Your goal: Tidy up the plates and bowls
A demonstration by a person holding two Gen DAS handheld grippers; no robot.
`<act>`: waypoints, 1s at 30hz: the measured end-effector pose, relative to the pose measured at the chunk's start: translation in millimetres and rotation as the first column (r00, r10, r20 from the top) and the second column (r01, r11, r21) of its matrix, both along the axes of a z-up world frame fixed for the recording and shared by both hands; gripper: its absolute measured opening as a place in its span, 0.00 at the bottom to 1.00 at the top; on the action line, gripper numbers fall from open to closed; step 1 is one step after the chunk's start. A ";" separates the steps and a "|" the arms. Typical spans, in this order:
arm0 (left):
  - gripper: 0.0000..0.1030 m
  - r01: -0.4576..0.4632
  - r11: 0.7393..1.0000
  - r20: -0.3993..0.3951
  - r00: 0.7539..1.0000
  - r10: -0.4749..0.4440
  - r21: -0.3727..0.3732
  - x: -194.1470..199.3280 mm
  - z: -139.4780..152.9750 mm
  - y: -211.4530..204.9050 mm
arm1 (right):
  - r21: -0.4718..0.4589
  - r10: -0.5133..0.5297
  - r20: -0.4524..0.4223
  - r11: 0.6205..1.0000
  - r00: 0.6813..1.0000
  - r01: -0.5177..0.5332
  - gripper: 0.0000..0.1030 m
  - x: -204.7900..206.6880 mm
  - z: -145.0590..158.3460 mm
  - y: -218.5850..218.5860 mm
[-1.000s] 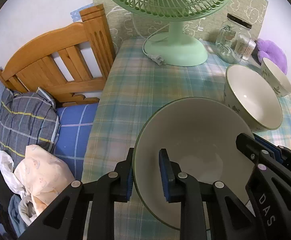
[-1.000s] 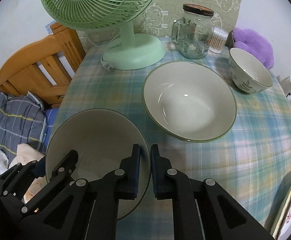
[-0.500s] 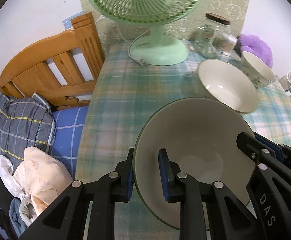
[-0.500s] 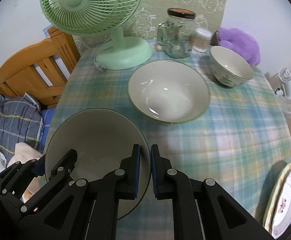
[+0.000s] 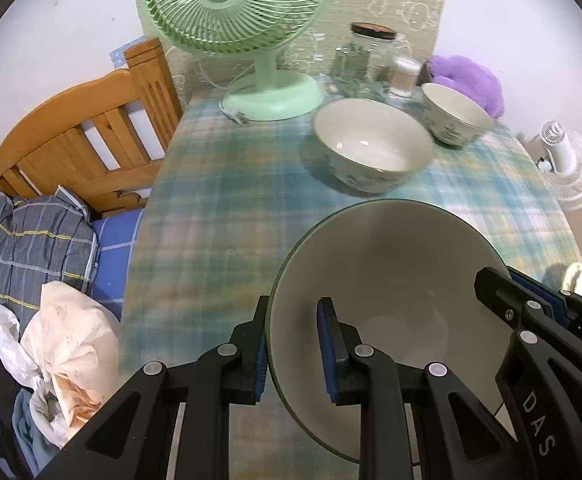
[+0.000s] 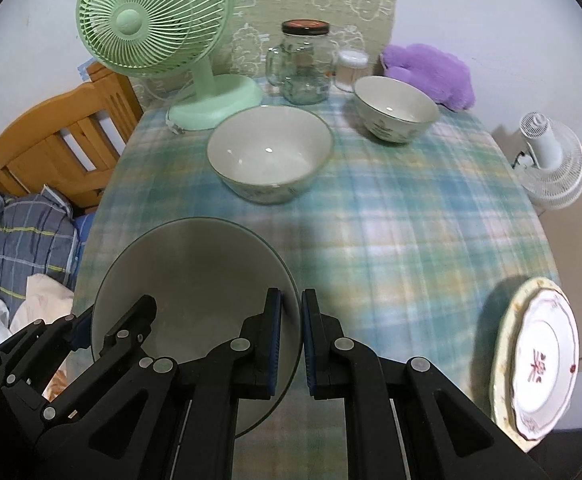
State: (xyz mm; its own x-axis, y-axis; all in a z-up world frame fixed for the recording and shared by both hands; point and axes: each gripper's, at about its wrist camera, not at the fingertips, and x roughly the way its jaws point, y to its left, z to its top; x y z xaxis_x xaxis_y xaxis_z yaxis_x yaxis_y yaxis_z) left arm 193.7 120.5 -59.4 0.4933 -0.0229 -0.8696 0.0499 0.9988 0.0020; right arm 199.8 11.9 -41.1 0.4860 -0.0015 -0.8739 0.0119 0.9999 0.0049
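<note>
A large cream bowl with a green rim (image 5: 391, 280) hangs over the near left part of the checked table, held by both grippers. My left gripper (image 5: 293, 312) is shut on its left rim, one pad inside and one outside. My right gripper (image 6: 291, 300) is shut on the opposite rim of the same bowl (image 6: 195, 272). A medium bowl (image 6: 269, 152) stands mid-table, with a smaller patterned bowl (image 6: 395, 106) behind it to the right. Stacked plates (image 6: 539, 360) lie at the table's near right edge.
At the back of the table stand a green fan (image 6: 195, 60), a glass jar (image 6: 305, 68), a small swab pot (image 6: 351, 70) and a purple plush (image 6: 431, 72). A wooden bed frame (image 5: 83, 136) and bedding (image 5: 31, 240) lie left. A white fan (image 6: 551, 160) stands right.
Both grippers, still clamped on the large bowl, have drawn back and up from the table. The medium bowl and fan look farther off, and the plates have come into the right wrist view.
</note>
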 end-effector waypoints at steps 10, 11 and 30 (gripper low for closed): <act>0.19 0.060 0.998 -0.003 0.998 -0.060 0.000 -33.2 -0.1 -52.4 | -0.010 -0.044 -0.002 0.999 0.999 0.044 0.13 -44.2 6.7 -50.6; 0.19 0.064 0.998 -0.008 0.998 -0.064 -0.001 -35.0 -1.0 -57.1 | -0.009 -0.049 -0.005 0.999 0.999 0.049 0.13 -46.8 6.2 -55.3; 0.19 0.052 0.999 -0.095 0.994 -0.052 -0.009 -49.9 -32.7 -125.2 | -0.023 -0.070 -0.079 0.997 0.994 0.069 0.13 -65.4 -18.8 -129.3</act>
